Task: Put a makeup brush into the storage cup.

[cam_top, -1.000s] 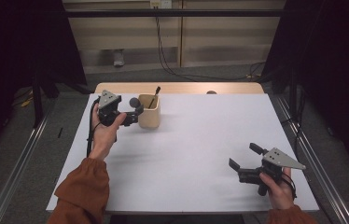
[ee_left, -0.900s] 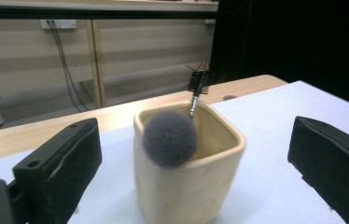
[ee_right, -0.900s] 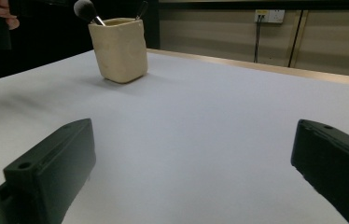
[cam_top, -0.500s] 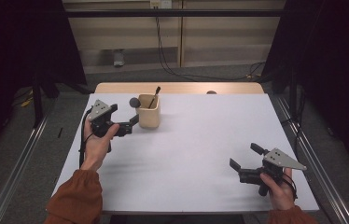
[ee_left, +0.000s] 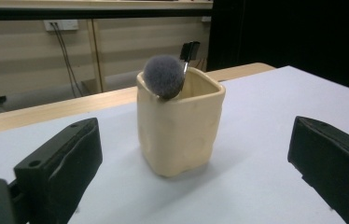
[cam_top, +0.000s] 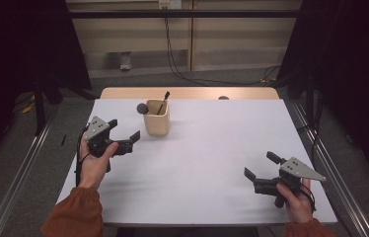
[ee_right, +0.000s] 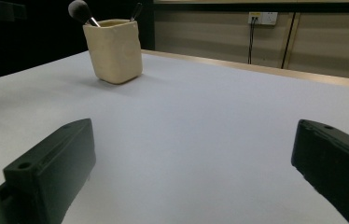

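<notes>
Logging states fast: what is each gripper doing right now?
Left gripper: open, holding nothing, short of the cup.
Right gripper: open, holding nothing, over the table.

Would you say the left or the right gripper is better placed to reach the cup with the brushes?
Left: the left gripper is open beside the cup; the right gripper is far off.

- White table (cam_top: pixel 212 158) with a wooden strip (cam_top: pixel 187 93) along its far edge.
- Beyond it, grey floor (cam_top: pixel 232 76) with trailing black cables (cam_top: pixel 177 69).
- Beige panelled wall (cam_top: pixel 138 37) behind, with a socket (cam_top: pixel 169 4).
- Black curtains (cam_top: pixel 19 44) on both sides.
</notes>
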The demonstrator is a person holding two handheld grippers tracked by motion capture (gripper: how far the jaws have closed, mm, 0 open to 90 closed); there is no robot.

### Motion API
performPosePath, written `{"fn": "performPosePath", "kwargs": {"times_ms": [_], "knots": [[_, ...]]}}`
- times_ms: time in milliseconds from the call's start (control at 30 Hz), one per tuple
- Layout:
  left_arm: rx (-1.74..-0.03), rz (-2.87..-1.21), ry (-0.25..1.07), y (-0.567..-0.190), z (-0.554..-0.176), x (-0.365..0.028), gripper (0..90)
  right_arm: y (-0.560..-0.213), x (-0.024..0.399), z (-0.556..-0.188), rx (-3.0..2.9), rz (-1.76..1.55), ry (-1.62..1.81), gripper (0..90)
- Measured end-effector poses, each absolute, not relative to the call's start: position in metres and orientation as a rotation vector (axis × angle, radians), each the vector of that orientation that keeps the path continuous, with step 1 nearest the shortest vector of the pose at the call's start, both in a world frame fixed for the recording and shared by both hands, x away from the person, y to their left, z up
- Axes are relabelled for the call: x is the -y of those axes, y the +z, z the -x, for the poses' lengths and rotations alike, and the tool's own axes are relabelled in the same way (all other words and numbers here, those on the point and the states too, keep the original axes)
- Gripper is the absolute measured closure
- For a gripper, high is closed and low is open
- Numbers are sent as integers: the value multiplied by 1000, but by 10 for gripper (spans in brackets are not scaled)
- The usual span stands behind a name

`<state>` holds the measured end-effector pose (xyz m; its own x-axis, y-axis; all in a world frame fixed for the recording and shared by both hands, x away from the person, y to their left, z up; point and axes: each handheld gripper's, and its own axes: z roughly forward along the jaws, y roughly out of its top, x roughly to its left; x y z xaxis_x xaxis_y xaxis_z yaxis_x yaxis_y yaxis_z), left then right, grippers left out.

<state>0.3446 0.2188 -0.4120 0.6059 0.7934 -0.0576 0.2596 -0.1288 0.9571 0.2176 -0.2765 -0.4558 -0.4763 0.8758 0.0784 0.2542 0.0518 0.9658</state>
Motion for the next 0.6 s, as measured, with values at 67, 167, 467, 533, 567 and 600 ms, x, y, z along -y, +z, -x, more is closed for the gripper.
{"fn": "performPosePath", "kwargs": {"times_ms": [67, 167, 467, 533, 567, 600], "knots": [[-878, -1682, 563, -412, -341, -220, 29, -456, 276, -218, -1781, -1134, 1449, 0], [-864, -1681, 562, -411, -334, -221, 31, -456, 275, -217, -1784, -1135, 1448, 0], [-849, -1698, 564, -410, -313, -228, 26, -457, 276, -215, -1783, -1136, 1443, 0], [-846, -1696, 560, -410, -310, -229, 27, -457, 275, -215, -1783, -1134, 1443, 0], [-847, -1694, 558, -411, -308, -230, 26, -457, 276, -214, -1785, -1131, 1441, 0], [-844, -1696, 558, -411, -307, -230, 26, -457, 276, -214, -1785, -1134, 1440, 0]]}}
